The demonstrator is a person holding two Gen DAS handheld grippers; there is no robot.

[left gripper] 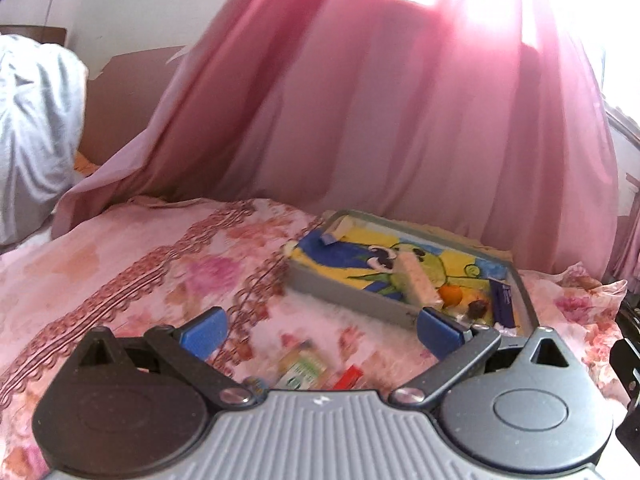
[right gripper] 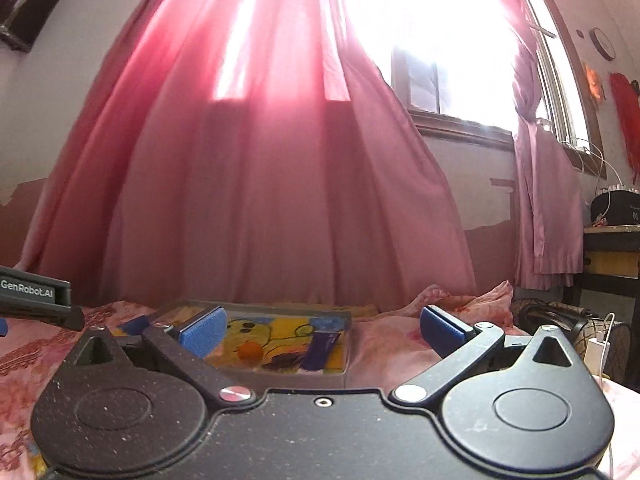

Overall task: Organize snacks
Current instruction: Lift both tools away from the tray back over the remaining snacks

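Left gripper (left gripper: 320,332) and right gripper (right gripper: 320,332) gape empty; tray (left gripper: 352,294) rim just ahead.

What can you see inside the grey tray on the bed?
Inside the tray: a pale wrapped bar, an orange sweet, a dark-blue packet. The near corner is hidden behind the left gripper.
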